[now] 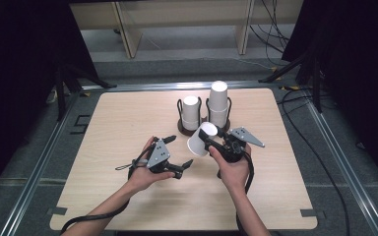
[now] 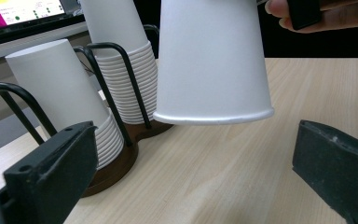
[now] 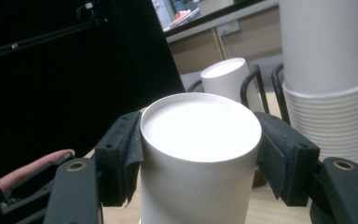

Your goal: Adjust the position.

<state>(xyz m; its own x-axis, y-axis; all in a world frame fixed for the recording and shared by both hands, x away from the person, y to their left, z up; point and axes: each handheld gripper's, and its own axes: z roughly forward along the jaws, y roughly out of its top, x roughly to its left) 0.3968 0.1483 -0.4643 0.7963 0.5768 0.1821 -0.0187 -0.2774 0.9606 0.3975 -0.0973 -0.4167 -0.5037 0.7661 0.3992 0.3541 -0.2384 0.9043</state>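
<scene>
My right gripper (image 1: 212, 141) is shut on a white paper cup (image 1: 200, 139), which hangs tilted over the table in front of the cup holder. In the right gripper view the cup's closed bottom (image 3: 200, 128) faces the camera, and the pads (image 3: 121, 156) press on both sides near that end. My left gripper (image 1: 178, 151) is open beside the cup's lower end, holding nothing. In the left gripper view the cup (image 2: 212, 60) hangs rim down, just above and beyond the wide-apart jaws of my left gripper (image 2: 193, 163).
A dark wire cup holder (image 1: 181, 129) stands at the table's far middle with a short stack of white cups (image 1: 191, 114) and a taller stack (image 1: 218, 103). Both stacks (image 2: 58, 93) (image 2: 121, 56) stand close behind the held cup. Cables trail from both grippers.
</scene>
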